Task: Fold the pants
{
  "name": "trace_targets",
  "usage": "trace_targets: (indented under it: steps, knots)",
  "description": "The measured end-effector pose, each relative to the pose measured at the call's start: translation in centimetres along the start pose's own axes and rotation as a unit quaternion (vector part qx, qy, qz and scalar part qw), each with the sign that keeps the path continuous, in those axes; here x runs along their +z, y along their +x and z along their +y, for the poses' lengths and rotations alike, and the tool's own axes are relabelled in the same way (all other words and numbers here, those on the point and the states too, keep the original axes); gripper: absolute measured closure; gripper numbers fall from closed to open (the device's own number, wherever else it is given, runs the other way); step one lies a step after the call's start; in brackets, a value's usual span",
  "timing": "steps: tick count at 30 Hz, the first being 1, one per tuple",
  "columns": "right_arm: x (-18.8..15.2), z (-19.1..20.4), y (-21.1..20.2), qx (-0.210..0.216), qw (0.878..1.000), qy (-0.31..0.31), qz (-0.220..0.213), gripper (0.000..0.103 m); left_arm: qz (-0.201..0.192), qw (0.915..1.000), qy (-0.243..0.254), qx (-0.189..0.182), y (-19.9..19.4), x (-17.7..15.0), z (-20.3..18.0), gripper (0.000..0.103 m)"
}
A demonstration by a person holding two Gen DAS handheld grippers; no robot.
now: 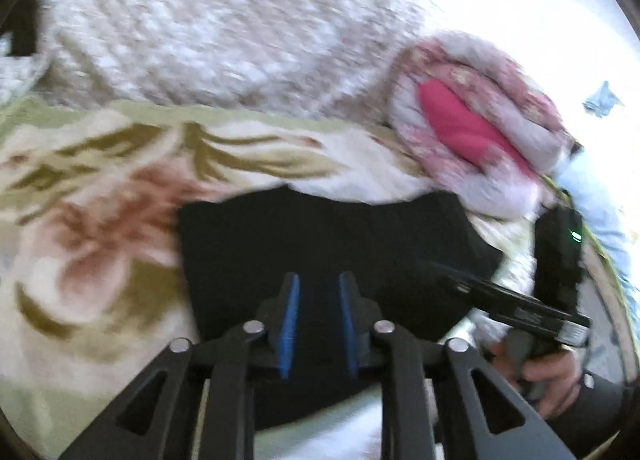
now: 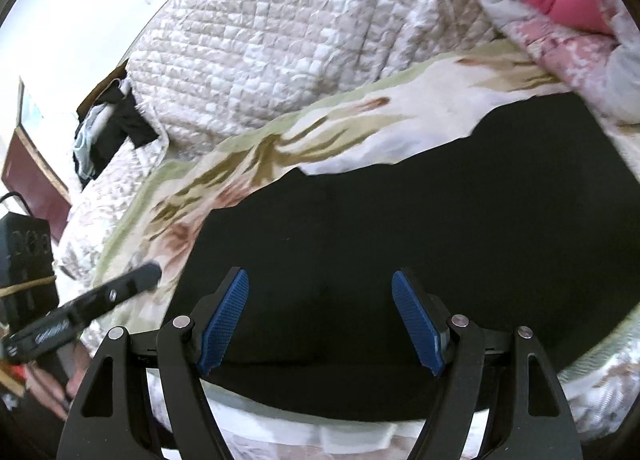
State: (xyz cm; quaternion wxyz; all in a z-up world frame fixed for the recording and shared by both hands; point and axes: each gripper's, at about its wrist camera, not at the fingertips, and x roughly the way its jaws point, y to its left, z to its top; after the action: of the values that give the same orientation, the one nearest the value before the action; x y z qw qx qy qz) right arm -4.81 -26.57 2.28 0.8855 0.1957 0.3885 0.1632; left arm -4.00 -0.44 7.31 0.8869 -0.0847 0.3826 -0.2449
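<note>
The black pants (image 1: 320,232) lie folded flat on a floral blanket (image 1: 100,200); they fill the middle of the right wrist view (image 2: 400,220). My left gripper (image 1: 320,278) hovers over their near part, its blue pads a narrow gap apart with only the cloth's surface showing behind them. My right gripper (image 2: 320,274) stands wide open above the pants, nothing between its pads. A finger of the right gripper (image 1: 500,300) and the hand holding it (image 1: 552,376) show at the right of the left wrist view. The left gripper's finger (image 2: 120,292) reaches in at the left of the right wrist view.
A white quilted bedspread (image 1: 220,20) is heaped behind the blanket. A rolled pink-and-white quilt (image 1: 472,108) lies at the pants' far right corner. Dark clothes (image 2: 108,132) sit at the bed's far left, with a black box (image 2: 28,252) beside it.
</note>
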Motion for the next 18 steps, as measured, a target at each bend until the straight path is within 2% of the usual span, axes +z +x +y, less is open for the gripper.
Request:
trace_targets:
  steps: [2, 5, 8, 12, 15, 17, 18]
  knots:
    - [0.7, 0.2, 1.1, 0.006, 1.000, -0.003, 0.019, 0.029, -0.009, 0.9991, -0.013, 0.040, 0.2, 0.1, 1.7, 0.079]
    - [1.6, 0.3, 3.5, 0.016, 0.998, -0.006, 0.057, 0.032, -0.002, 0.9964, -0.042, 0.073, 1.1, -0.1, 4.0, 0.079]
    - [2.3, 0.6, 5.5, 0.015, 0.997, -0.016, 0.071, 0.036, 0.008, 0.9935, -0.072, 0.088, 1.8, -0.5, 5.8, 0.079]
    - [3.0, 0.5, 7.1, 0.027, 0.996, -0.007, 0.081, 0.042, 0.008, 0.9918, -0.085, 0.095, 2.1, -0.8, 6.7, 0.080]
    - [3.0, 0.4, 7.6, 0.052, 0.995, 0.003, 0.087, 0.056, 0.008, 0.9917, -0.086, 0.095, 2.3, -0.8, 6.7, 0.079]
    - [2.7, 0.2, 8.0, 0.069, 0.993, 0.012, 0.094, 0.073, 0.010, 0.9919, -0.084, 0.095, 2.5, -0.8, 6.6, 0.079]
    - [2.7, 0.0, 8.1, 0.066, 0.993, 0.013, 0.093, 0.078, 0.011, 0.9919, -0.083, 0.095, 2.6, -0.8, 6.5, 0.079]
